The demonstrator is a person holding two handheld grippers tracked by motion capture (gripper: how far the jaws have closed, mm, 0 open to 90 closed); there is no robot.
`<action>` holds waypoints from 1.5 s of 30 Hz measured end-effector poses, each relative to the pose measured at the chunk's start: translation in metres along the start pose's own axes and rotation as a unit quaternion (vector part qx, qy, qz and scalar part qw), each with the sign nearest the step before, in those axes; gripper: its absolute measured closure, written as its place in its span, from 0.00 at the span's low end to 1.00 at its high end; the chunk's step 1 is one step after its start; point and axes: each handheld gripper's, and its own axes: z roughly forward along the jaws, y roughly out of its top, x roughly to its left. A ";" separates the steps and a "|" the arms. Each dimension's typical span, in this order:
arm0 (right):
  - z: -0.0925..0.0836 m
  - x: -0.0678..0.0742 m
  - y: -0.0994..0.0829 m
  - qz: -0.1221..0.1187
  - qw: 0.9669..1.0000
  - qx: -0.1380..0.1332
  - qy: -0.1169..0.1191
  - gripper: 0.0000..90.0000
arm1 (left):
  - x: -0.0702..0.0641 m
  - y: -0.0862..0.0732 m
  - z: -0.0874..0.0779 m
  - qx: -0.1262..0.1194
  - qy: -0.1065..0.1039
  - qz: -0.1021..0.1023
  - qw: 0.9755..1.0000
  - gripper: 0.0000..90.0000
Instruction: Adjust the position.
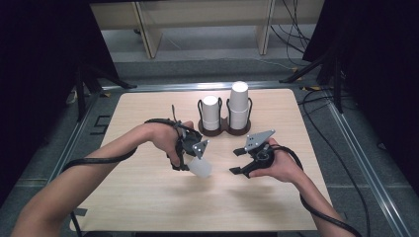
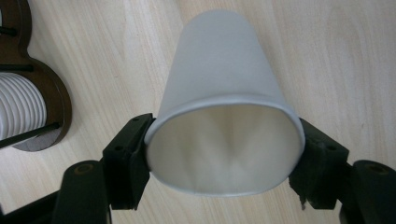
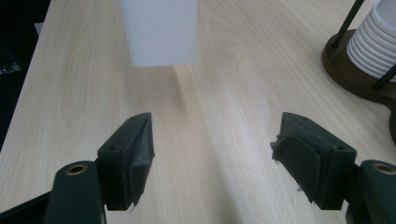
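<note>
left gripper (image 2: pixel 224 154) view: clamped on cup (image 2: pixel 219 93) rim; right gripper (image 3: pixel 212 158) view: jaws apart, empty.

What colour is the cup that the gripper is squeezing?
The cup is plain white, seen best in the left gripper view.
</note>
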 end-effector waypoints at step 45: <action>0.020 0.005 0.030 -0.029 1.000 -0.004 0.011 0.31 | 0.005 0.011 0.002 0.039 0.004 0.017 0.999 0.33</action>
